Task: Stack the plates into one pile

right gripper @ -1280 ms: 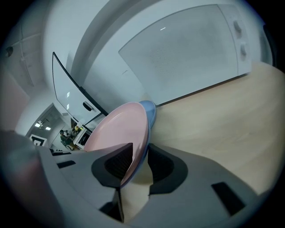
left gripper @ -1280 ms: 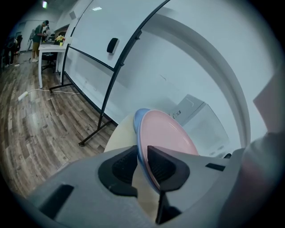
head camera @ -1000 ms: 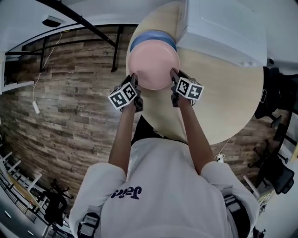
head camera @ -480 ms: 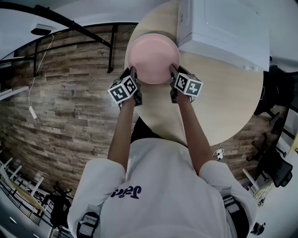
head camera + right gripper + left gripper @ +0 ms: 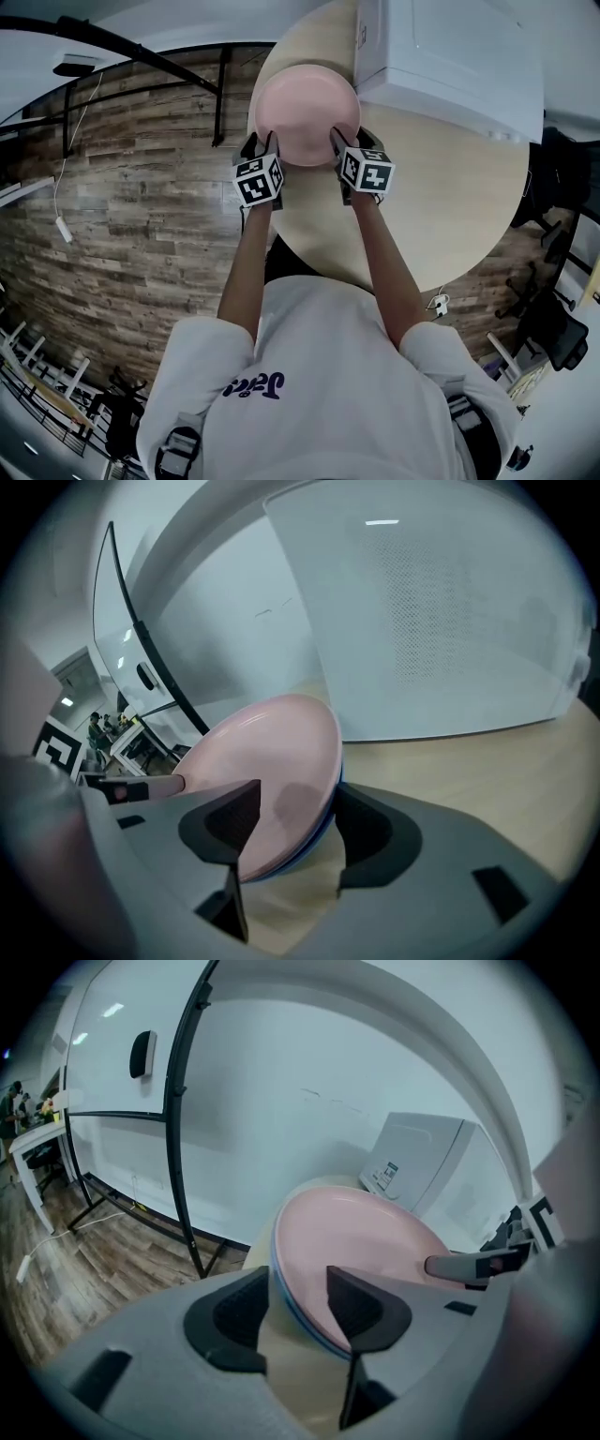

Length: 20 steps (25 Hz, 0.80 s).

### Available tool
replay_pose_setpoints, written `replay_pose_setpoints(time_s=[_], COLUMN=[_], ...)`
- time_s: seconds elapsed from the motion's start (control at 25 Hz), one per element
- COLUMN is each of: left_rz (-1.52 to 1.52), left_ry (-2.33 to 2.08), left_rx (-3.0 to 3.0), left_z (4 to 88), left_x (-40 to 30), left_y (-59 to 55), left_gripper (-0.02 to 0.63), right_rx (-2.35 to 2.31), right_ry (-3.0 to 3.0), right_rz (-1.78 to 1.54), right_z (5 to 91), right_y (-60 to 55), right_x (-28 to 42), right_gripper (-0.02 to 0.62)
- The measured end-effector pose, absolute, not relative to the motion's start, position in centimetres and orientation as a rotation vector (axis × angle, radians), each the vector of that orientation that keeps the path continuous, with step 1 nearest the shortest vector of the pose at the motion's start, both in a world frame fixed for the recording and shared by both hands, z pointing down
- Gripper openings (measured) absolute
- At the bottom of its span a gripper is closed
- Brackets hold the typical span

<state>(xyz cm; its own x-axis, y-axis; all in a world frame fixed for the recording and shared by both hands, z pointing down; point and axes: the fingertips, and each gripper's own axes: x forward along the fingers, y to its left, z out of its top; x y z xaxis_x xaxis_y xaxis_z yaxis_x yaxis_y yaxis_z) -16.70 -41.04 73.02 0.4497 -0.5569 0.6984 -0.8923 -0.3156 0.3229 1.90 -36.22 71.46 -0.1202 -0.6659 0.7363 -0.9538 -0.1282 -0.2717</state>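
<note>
- Pink plate [image 5: 307, 111] rests on blue plate [image 5: 312, 846]; the pile sits near the edge of the round surface [image 5: 441, 216], just beside a white box [image 5: 450, 56].
- Left tongs [image 5: 262, 142]: jaws have just been opening and are now spread. The pile's left rim lies between them, pads not pressing.
- Right tongs [image 5: 336, 141]: jaws also just opening, spread wider. The right rim lies between them, no pinch.

1 pink plate [image 5: 305, 117], 1 blue plate [image 5: 314, 847], 1 table [image 5: 441, 206], 1 box [image 5: 450, 56].
</note>
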Motion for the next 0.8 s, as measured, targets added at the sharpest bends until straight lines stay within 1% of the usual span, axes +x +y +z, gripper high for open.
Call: replay_pose_setpoints(time_s=[0.04,0.08,0.16,0.48,0.76,0.8], left_rz=[0.6,0.579,0.549,0.505,0.435,0.418], left_ry=[-1.191,-1.178,-1.177,-1.216,-1.228,-1.236], left_rx=[2.002,1.991,1.98,2.034,2.222,2.252], left_z=[73.0,72.9,72.3,68.8,60.9,59.6], left_x=[-16.6,-16.6,-16.8,-17.5,-16.5,-16.2], left_y=[-41.0,-41.0,-41.0,-39.2,-35.8,-35.4], left_gripper=[0.212,0.236,0.238,0.238,0.233,0.218], right_rx=[1.793,1.795,1.816,1.817,1.821,1.823], right_ry=[-1.789,-1.779,-1.754,-1.867,-2.106,-2.134], right_rz=[1.103,1.085,1.046,1.015,0.799,0.778], right_z=[71.4,71.2,70.6,67.4,59.8,58.8], right_y=[-36.2,-36.0,-35.4,-32.5,-30.5,-30.1], right_x=[1.8,1.8,2.4,2.5,0.3,0.0], right_gripper=[0.247,0.259,0.272,0.272,0.27,0.268])
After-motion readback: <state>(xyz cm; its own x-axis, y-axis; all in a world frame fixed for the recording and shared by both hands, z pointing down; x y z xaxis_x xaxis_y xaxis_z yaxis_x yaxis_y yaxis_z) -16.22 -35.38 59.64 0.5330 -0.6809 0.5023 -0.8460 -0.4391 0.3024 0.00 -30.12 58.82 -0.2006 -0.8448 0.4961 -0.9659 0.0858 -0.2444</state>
